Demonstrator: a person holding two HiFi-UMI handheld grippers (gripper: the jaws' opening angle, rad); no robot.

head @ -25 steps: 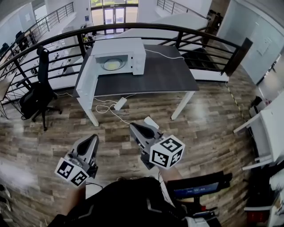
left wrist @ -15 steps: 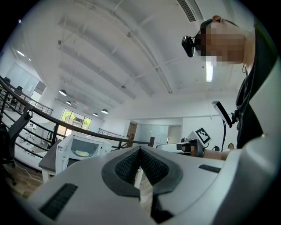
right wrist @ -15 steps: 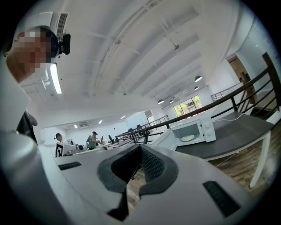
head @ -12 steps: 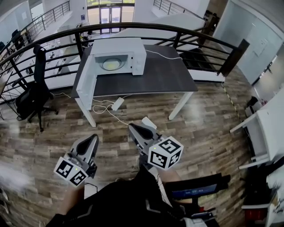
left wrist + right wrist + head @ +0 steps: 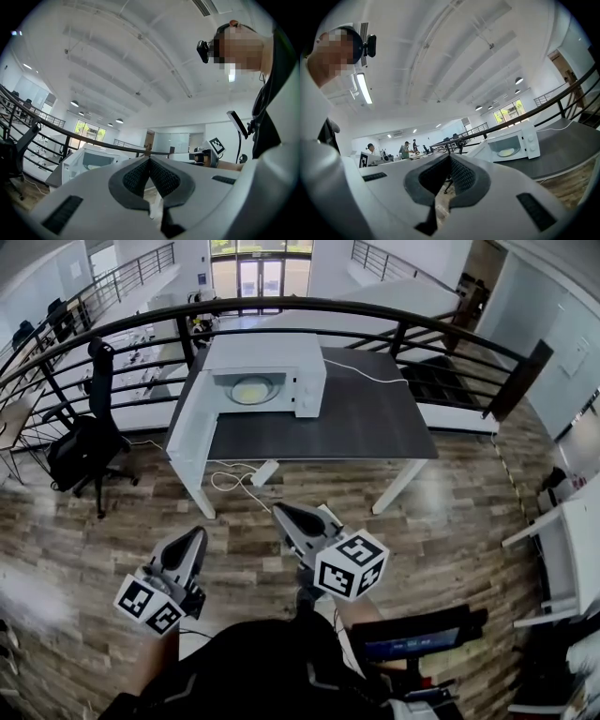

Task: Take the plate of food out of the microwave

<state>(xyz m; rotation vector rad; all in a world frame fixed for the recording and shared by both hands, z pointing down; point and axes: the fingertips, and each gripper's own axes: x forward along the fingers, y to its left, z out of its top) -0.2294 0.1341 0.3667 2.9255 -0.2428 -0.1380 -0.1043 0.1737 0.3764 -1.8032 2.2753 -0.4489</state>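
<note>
A white microwave (image 5: 265,374) stands on the dark table (image 5: 356,418) with its door (image 5: 192,427) swung open to the left. Inside it lies a plate of yellowish food (image 5: 253,388). The right gripper view shows the microwave (image 5: 513,142) and the plate (image 5: 506,152) far off. In the left gripper view the microwave (image 5: 91,161) shows behind a railing. My left gripper (image 5: 199,535) and right gripper (image 5: 279,511) hang over the wooden floor, well short of the table. Both are shut with nothing between the pads.
A black railing (image 5: 375,320) curves behind the table. A black office chair (image 5: 89,432) stands at the left. A power strip (image 5: 264,472) with cables lies on the floor under the table. White furniture (image 5: 562,540) stands at the right edge.
The table and microwave have come slightly nearer and shifted right in the head view as the person walks forward. Both grippers keep their pose and stay shut.
</note>
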